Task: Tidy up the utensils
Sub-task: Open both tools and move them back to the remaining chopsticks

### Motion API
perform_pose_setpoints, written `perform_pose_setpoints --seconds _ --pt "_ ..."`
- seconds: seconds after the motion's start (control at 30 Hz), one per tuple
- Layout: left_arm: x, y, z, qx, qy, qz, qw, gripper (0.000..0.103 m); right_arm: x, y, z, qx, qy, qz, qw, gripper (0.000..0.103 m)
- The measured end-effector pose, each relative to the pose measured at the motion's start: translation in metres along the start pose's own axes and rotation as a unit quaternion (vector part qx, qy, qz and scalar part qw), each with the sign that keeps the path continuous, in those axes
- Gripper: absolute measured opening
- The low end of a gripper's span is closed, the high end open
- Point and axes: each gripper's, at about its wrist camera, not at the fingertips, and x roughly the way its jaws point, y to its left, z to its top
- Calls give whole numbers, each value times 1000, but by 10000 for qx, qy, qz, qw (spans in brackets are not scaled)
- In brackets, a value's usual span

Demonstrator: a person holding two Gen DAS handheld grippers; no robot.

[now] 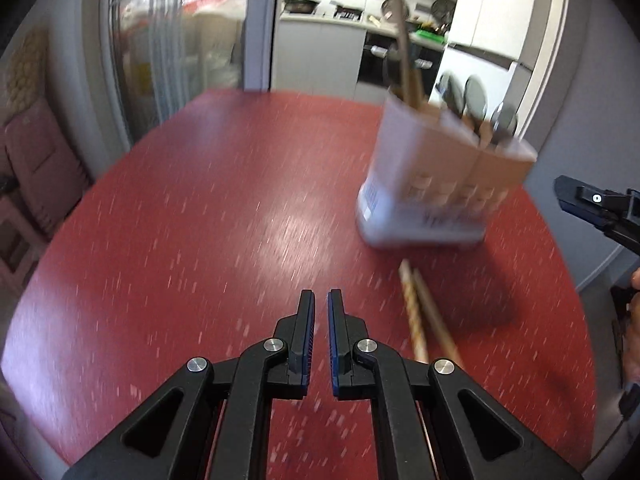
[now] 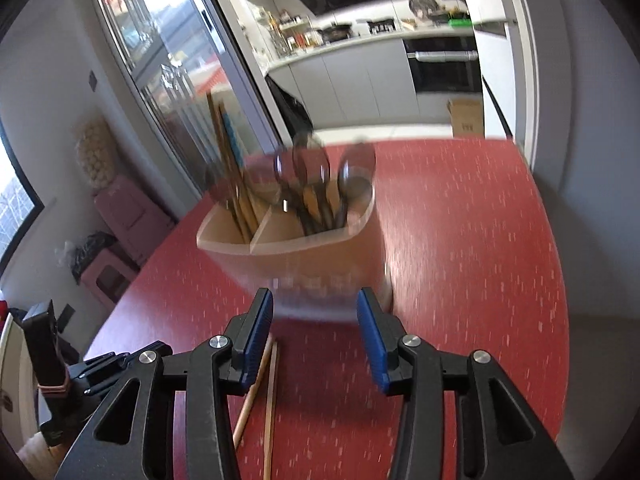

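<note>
Our left gripper (image 1: 321,308) nearly closed and empty, right gripper (image 2: 316,312) open; next we likely collect the chopsticks (image 1: 424,316) at lower centre for the holder (image 1: 436,184).

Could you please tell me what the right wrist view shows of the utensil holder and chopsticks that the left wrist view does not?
Only the right wrist view looks down into the utensil holder: a divider separates upright chopsticks from the spoons, and the open right gripper frames its front.

Only the left wrist view shows the holder's side and base, blurred, the nearly shut left gripper, and the right gripper's tip at the frame's right edge.

Both show the red table, the holder with utensils, and two loose chopsticks lying before it.
</note>
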Motion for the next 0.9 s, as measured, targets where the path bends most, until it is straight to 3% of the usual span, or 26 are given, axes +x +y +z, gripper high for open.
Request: perform_pose_setpoints --seconds 0.4,0.7,0.73,0.77,0.8,0.9 --pt "7 16 -55 -184 463 -99 9987 35 23 28 -67 -110 1106 -127 9937 47" --pt "7 33 -61 -288 581 -119 9978 36 55 52 -87 -264 1962 -382 9795 47" --pt "6 36 -62 -310 584 -106 9978 43 59 53 -87 -246 2032 -412 9780 47" --pt "7 38 -61 -337 605 -104 9975 95 62 54 -88 -245 2124 -443 9759 47" --pt "8 41 -61 -368 634 -85 9973 103 66 55 -88 -251 2195 -463 9742 47" --pt "9 47 -63 -375 561 -41 9977 103 75 62 -86 -353 2339 -618 9697 47"
